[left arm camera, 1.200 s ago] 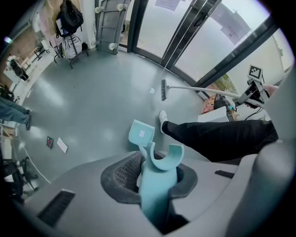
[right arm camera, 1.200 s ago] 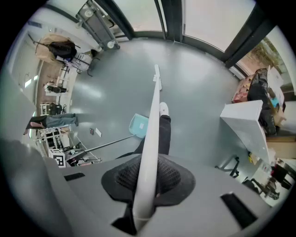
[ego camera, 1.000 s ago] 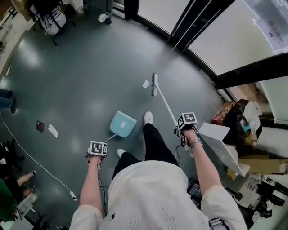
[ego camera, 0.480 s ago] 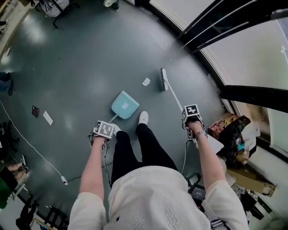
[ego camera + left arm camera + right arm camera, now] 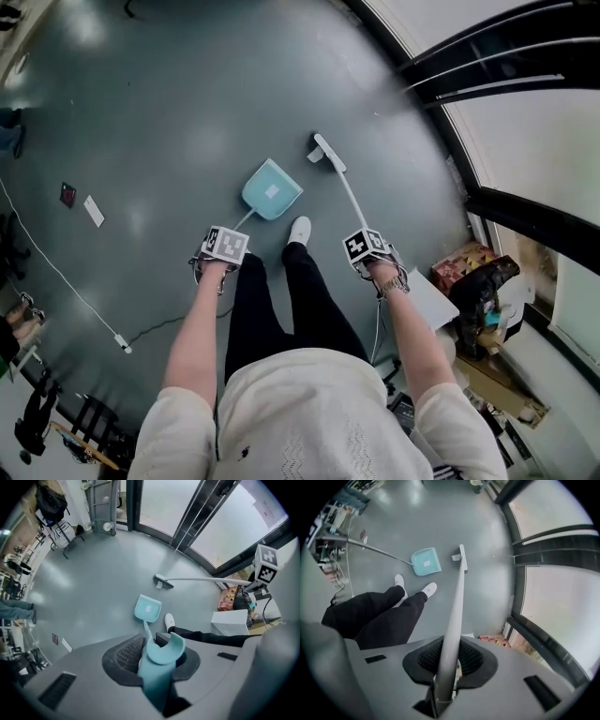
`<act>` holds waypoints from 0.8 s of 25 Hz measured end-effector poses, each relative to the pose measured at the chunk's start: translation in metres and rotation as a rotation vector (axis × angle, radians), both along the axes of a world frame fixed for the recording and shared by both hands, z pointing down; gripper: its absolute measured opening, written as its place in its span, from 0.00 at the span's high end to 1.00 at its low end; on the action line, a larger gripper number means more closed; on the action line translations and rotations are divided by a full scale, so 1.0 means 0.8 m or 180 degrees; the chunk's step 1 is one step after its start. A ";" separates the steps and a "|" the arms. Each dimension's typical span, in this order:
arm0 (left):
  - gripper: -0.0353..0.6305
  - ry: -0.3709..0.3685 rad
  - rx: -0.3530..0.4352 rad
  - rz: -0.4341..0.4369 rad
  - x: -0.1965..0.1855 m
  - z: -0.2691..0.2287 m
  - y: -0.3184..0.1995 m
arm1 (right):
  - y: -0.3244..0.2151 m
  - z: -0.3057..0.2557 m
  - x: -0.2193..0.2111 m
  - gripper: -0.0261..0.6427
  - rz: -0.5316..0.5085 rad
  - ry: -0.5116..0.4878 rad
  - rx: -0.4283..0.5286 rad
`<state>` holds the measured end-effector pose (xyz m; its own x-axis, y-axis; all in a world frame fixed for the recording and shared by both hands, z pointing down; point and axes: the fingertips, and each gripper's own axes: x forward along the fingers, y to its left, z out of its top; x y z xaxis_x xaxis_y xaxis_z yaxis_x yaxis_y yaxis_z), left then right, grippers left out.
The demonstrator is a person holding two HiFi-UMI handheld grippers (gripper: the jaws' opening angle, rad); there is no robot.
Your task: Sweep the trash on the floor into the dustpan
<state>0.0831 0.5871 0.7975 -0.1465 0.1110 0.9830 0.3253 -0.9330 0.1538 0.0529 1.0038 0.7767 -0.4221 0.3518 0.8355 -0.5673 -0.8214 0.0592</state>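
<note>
A light-blue dustpan (image 5: 272,190) lies on the grey floor ahead of my feet. My left gripper (image 5: 225,246) is shut on its long handle (image 5: 154,660), and the pan (image 5: 148,609) shows beyond the jaws. My right gripper (image 5: 367,247) is shut on the grey broom handle (image 5: 452,634). The broom head (image 5: 323,150) rests on the floor just right of and beyond the dustpan. A small white scrap of paper (image 5: 455,557) lies against the broom head (image 5: 462,555) on the dustpan's side; it shows as a paper scrap (image 5: 160,586) in the left gripper view too.
My white shoes (image 5: 300,230) stand right behind the dustpan. A white card (image 5: 93,211), a dark square (image 5: 67,194) and a cable (image 5: 66,281) lie on the floor to the left. A white box (image 5: 436,300), bags and cartons (image 5: 483,281) crowd the right by the window frame (image 5: 450,141).
The broom head has come in toward the dustpan with the paper scrap beside it. The dustpan has slid forward, so the gap between pan and broom is smaller.
</note>
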 end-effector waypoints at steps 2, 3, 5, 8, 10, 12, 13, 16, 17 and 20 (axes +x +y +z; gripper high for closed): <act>0.81 0.0013 -0.0007 -0.0022 -0.002 0.000 -0.004 | -0.019 -0.003 -0.013 0.84 -0.0208 -0.0040 0.0042; 0.81 0.0017 -0.0019 -0.0021 -0.004 -0.001 -0.006 | -0.028 -0.005 -0.020 0.84 -0.0285 -0.0065 0.0071; 0.81 0.0035 -0.0062 -0.0035 -0.009 0.000 -0.008 | -0.048 -0.011 -0.035 0.84 -0.0371 -0.0122 0.0149; 0.81 0.0100 -0.0106 -0.0108 -0.010 0.001 -0.011 | -0.082 -0.018 -0.056 0.84 -0.0379 -0.0233 0.0337; 0.81 0.0149 -0.0116 -0.0135 -0.013 0.002 -0.009 | -0.104 -0.022 -0.073 0.84 -0.0355 -0.0340 0.0492; 0.81 0.0212 -0.0110 -0.0116 -0.018 0.002 -0.009 | -0.125 -0.027 -0.088 0.84 -0.0355 -0.0431 0.0621; 0.81 0.0241 -0.0108 -0.0108 -0.019 0.002 -0.009 | -0.134 -0.029 -0.094 0.84 -0.0356 -0.0461 0.0674; 0.81 0.0304 -0.0161 -0.0208 -0.027 0.002 -0.009 | -0.157 -0.041 -0.107 0.84 -0.0137 -0.0579 0.0826; 0.81 0.0316 -0.0200 -0.0330 -0.031 0.002 -0.009 | -0.163 -0.048 -0.110 0.84 -0.0072 -0.0624 0.0848; 0.81 0.0302 -0.0217 -0.0805 -0.058 -0.001 -0.024 | -0.172 -0.065 -0.115 0.84 -0.0185 -0.0655 0.0886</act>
